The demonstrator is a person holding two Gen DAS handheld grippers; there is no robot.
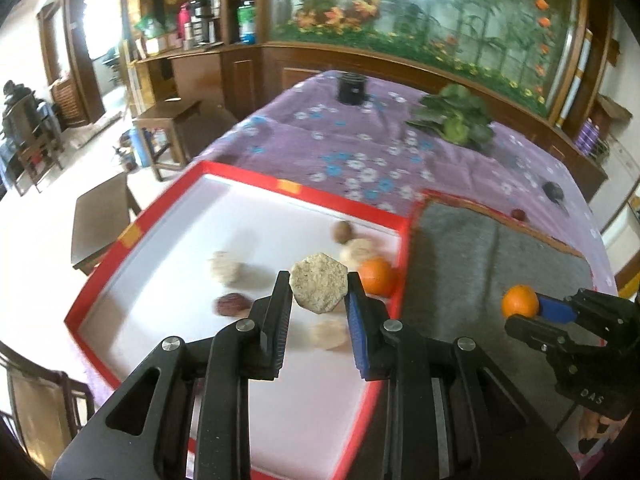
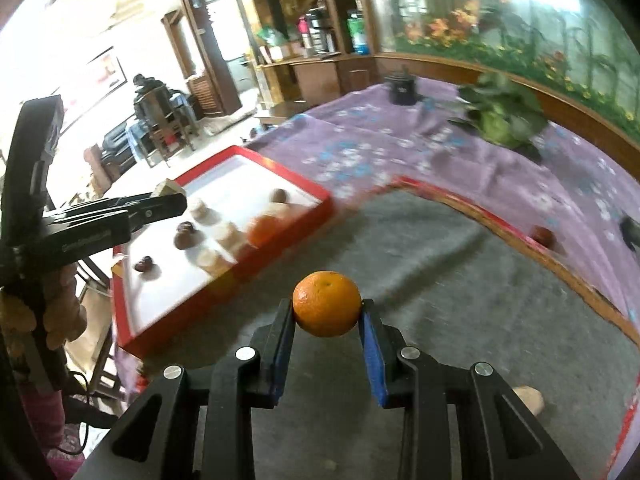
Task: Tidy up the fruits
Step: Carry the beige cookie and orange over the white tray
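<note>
- Over the red-rimmed white tray [image 1: 132, 236], the left gripper [image 1: 319, 292] has its fingers clenched on a pale hexagonal cake [image 1: 319, 288], held clear above the tray floor; if the grip slips, the crumbly-looking piece could drop onto the fruits below and break or scatter them.
- Beside it, above the grey felt mat [image 2: 440, 280], the right gripper [image 2: 327, 308] grasps a small orange [image 2: 327, 304] only at its two sides; a round, smooth fruit pinched near the fingertips could squirt out and roll off the mat.
- The two grippers work close together, so a careless swing could knock one against the other.
- Already in the tray lie a second orange [image 1: 376, 277] against the right wall, several pale cakes, and dark date-like fruits; dropping a piece among them could send them rolling.
- The tabletop is covered by a purple flowered cloth [image 1: 360, 152], its folds uneven, with a leafy green vegetable [image 1: 456, 118] and a dark jar [image 1: 352, 87] farther back.
- Around it: dark wooden cabinets, a large planted aquarium, stools and a bright doorway.
</note>
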